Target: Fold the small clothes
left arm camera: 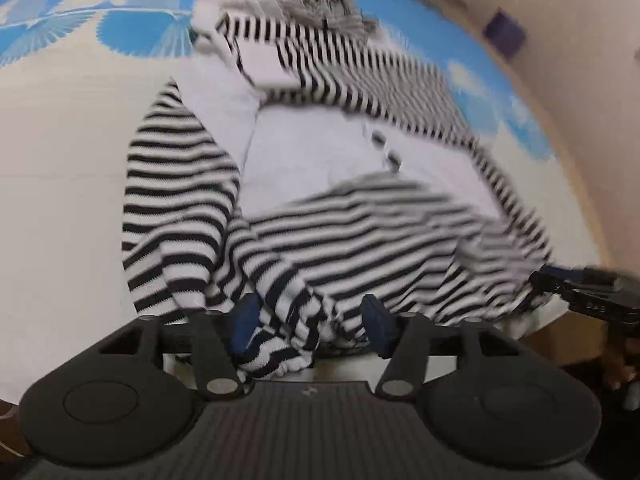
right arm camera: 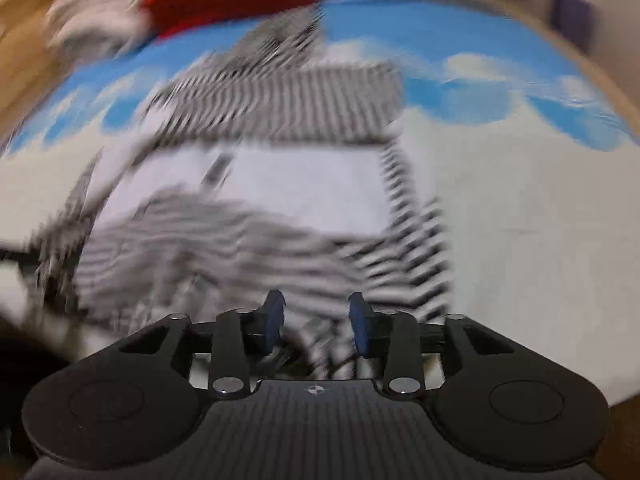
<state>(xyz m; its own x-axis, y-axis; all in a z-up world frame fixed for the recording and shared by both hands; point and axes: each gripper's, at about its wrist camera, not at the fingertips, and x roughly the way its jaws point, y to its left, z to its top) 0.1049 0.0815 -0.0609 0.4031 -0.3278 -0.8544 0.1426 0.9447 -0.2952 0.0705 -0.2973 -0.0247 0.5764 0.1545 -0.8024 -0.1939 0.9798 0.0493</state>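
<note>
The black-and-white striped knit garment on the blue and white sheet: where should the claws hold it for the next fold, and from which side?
Grip the black-and-white striped knit garment at its bunched near hem, from the near edge. The left claw has fabric there between its fingers; the right claw sits at the hem's other end. The far part lies flat on the blue and white sheet, offering no raised fold.

No words, numbers or brand names can be read. The only sign is a small round mark, a circle cut into four parts, on the ribbed black body of each tool. On the left gripper (left arm camera: 311, 322) it sits just below the two blue fingers, in the middle (left arm camera: 308, 391). On the right gripper (right arm camera: 317, 326) the same round mark (right arm camera: 316, 390) sits in the same spot. The rest is too blurry to read.
</note>
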